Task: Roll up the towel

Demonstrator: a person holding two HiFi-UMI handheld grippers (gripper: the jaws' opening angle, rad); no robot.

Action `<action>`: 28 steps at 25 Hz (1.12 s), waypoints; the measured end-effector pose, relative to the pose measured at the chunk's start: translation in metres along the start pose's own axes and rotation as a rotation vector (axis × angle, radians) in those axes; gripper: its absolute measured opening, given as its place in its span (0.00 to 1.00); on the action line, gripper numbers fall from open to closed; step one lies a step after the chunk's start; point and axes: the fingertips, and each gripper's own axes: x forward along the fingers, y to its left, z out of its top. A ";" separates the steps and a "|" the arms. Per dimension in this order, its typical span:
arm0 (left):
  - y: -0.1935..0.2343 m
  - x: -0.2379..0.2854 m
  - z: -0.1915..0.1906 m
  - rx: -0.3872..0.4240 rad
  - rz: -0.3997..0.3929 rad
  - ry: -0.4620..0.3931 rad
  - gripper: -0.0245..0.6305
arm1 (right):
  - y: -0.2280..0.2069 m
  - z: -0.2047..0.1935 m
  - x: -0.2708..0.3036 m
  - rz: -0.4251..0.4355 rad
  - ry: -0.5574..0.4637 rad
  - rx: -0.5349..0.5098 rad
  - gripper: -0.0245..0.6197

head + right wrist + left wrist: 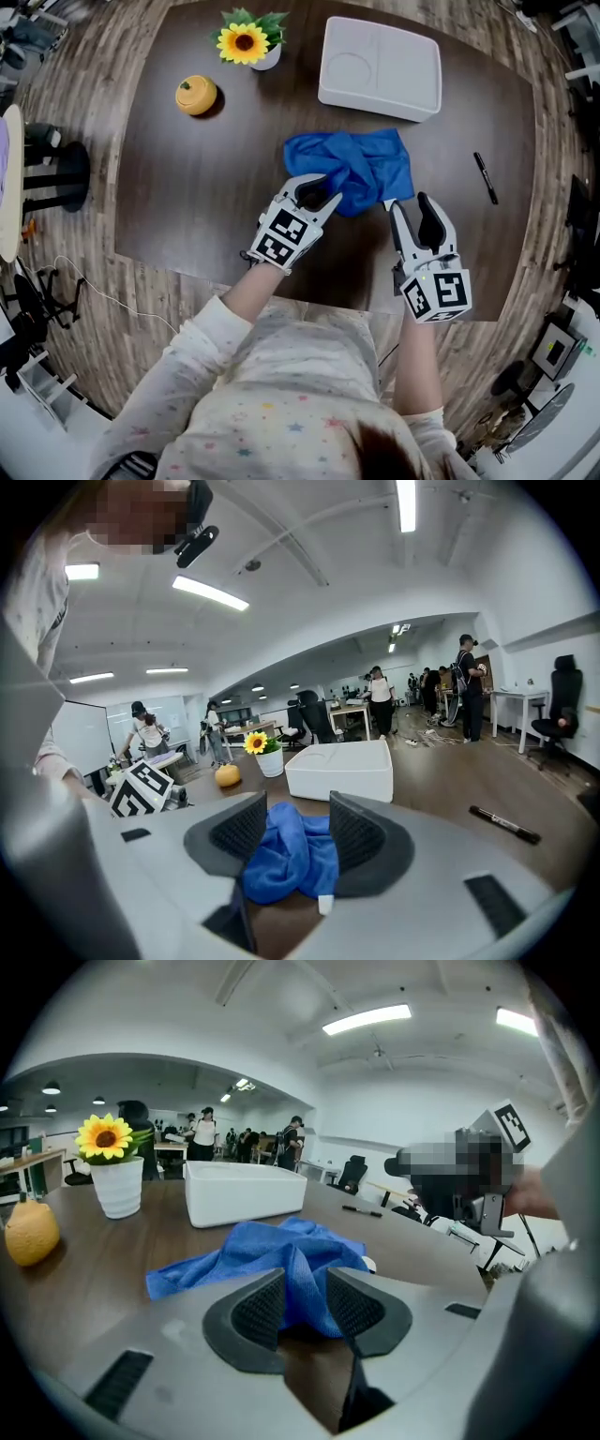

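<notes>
A crumpled blue towel lies at the middle of the dark wooden table. My left gripper is at the towel's near left edge. In the left gripper view a raised fold of the towel fills the gap of that gripper, and both pads press on it. My right gripper is at the towel's near right corner. In the right gripper view its jaws stand wide apart around the bunched towel, whose small white tag lies on the table.
A white tray stands behind the towel. At the back left are a potted sunflower and an orange fruit figure. A black marker lies to the right. The table's front edge runs just under both grippers.
</notes>
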 end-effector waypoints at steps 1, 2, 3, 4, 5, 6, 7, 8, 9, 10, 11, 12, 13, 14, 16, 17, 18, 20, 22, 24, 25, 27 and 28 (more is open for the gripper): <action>-0.002 0.003 -0.004 -0.004 -0.014 0.017 0.22 | -0.001 -0.003 0.000 0.001 0.004 0.001 0.36; -0.004 0.006 -0.008 -0.008 -0.030 0.027 0.13 | -0.002 -0.005 -0.001 0.001 0.009 0.003 0.36; -0.007 0.007 -0.010 -0.011 -0.046 0.032 0.09 | -0.003 -0.007 -0.001 0.000 0.014 0.004 0.36; -0.010 0.006 -0.011 -0.013 -0.060 0.036 0.08 | -0.005 -0.009 -0.002 0.000 0.019 0.004 0.36; -0.012 0.005 -0.012 -0.013 -0.071 0.039 0.07 | -0.006 -0.010 -0.003 0.000 0.022 0.003 0.36; -0.015 0.003 -0.013 -0.010 -0.077 0.041 0.07 | -0.007 -0.012 -0.004 0.002 0.025 0.002 0.36; -0.016 0.000 -0.014 -0.005 -0.080 0.042 0.06 | -0.008 -0.013 -0.004 0.005 0.028 0.001 0.36; -0.017 -0.004 -0.015 0.000 -0.080 0.042 0.06 | -0.008 -0.014 -0.005 0.009 0.031 0.000 0.36; -0.017 -0.009 -0.016 0.002 -0.078 0.041 0.06 | -0.007 -0.016 -0.004 0.013 0.036 0.000 0.35; -0.017 -0.015 -0.017 0.002 -0.074 0.041 0.06 | -0.006 -0.017 -0.003 0.018 0.042 -0.001 0.35; -0.015 -0.020 -0.020 -0.002 -0.069 0.044 0.06 | -0.004 -0.019 -0.001 0.025 0.049 -0.005 0.35; -0.014 -0.026 -0.024 -0.010 -0.063 0.048 0.06 | -0.002 -0.021 0.001 0.032 0.055 -0.010 0.35; -0.011 -0.031 -0.027 -0.018 -0.055 0.051 0.06 | -0.001 -0.022 0.003 0.039 0.060 -0.016 0.35; -0.009 -0.035 -0.031 -0.025 -0.045 0.052 0.06 | 0.002 -0.023 0.005 0.045 0.065 -0.022 0.35; -0.007 -0.038 -0.035 -0.033 -0.030 0.053 0.06 | 0.007 -0.024 0.008 0.056 0.069 -0.028 0.35; -0.007 -0.037 -0.035 -0.035 -0.028 0.053 0.06 | 0.010 -0.024 0.008 0.062 0.070 -0.030 0.35; -0.007 -0.035 -0.035 -0.035 -0.030 0.051 0.06 | 0.013 -0.023 0.008 0.067 0.070 -0.032 0.35; -0.011 -0.027 -0.032 -0.021 -0.036 0.050 0.06 | 0.018 -0.023 0.008 0.075 0.071 -0.038 0.35; -0.014 -0.017 -0.030 0.001 -0.035 0.056 0.07 | 0.022 -0.022 0.007 0.078 0.071 -0.044 0.35; -0.016 -0.008 -0.030 0.004 -0.033 0.070 0.20 | 0.023 -0.022 0.005 0.077 0.068 -0.043 0.35; -0.016 -0.003 -0.031 0.002 -0.034 0.080 0.25 | 0.024 -0.021 0.003 0.076 0.067 -0.042 0.35; -0.017 0.004 -0.035 0.002 -0.036 0.104 0.28 | 0.025 -0.022 0.001 0.077 0.067 -0.041 0.35; -0.017 0.006 -0.036 0.008 -0.036 0.114 0.28 | 0.026 -0.023 0.000 0.078 0.068 -0.042 0.35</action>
